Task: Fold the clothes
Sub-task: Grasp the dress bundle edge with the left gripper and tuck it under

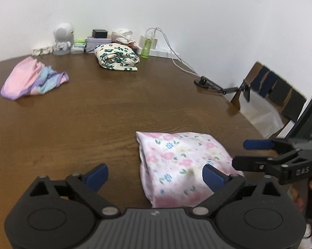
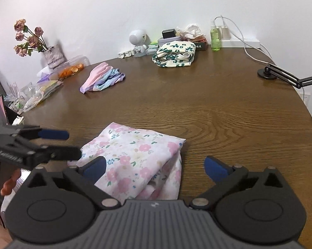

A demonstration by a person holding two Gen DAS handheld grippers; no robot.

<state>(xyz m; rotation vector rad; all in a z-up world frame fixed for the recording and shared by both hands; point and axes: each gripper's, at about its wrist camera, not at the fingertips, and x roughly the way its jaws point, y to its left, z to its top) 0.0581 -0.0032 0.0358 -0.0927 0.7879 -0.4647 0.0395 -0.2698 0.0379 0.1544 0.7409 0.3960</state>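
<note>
Both claws, left claw (image 1: pixel 154 175) and right claw (image 2: pixel 154 167), gape wide, gripping nothing. The pink floral garment (image 2: pixel 135 161) lies folded at the table's (image 2: pixel 218 108) six o'clock; next, press flat, align edges.

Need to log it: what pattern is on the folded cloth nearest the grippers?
Folded cloth: pink flowers with small blue ones on white, clearest in the right wrist view.

The left tongs (image 1: pixel 154 176) stand wide open above the brown counter (image 1: pixel 93 120), nothing between them. A folded pink floral cloth (image 1: pixel 176 161) lies just ahead. The right tongs (image 1: pixel 242 153) reach in from the right, open, at the cloth's edge. Farther back lie a pastel garment (image 1: pixel 31 78) and a folded green-flowered cloth (image 1: pixel 116 57).
</note>
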